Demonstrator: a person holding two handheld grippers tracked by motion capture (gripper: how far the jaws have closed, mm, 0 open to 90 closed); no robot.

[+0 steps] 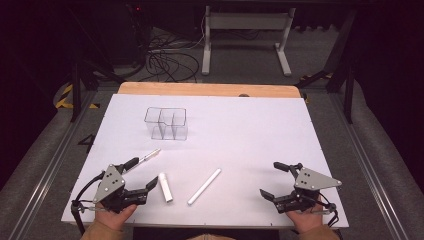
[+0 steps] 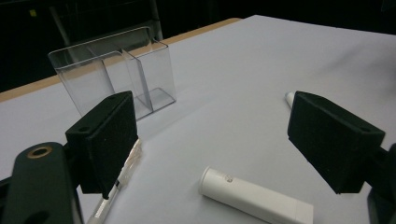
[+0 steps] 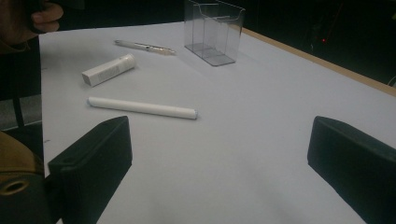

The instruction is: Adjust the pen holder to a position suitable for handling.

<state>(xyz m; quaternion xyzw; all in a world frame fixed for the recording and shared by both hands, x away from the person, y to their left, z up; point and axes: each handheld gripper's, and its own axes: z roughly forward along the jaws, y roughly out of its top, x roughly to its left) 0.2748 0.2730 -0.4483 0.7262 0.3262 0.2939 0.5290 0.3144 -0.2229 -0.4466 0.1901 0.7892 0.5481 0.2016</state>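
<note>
White tabletop (image 1: pixel 260 125) carries pen (image 1: pixel 146 157), short tube (image 1: pixel 165 187) and long stick (image 1: pixel 204 186) near a clear holder (image 1: pixel 166 123); left gripper (image 1: pixel 141 180) and right gripper (image 1: pixel 274 180) gape empty, start stage, likely grasp tube first.

Pen (image 2: pixel 122 175): in the left gripper view, partly hidden behind the left finger; lower end cut by the bottom edge.
Short white tube (image 2: pixel 254 196): far end cut off at the bottom edge; its print is too blurred to read.
Long white stick (image 2: pixel 290 97): just a tip shows beside the right finger.
Hand (image 3: pixel 39 16): in the right gripper view, cut by the top-left corner.
Clear organizer (image 3: pixel 214 30): top cropped.
</note>
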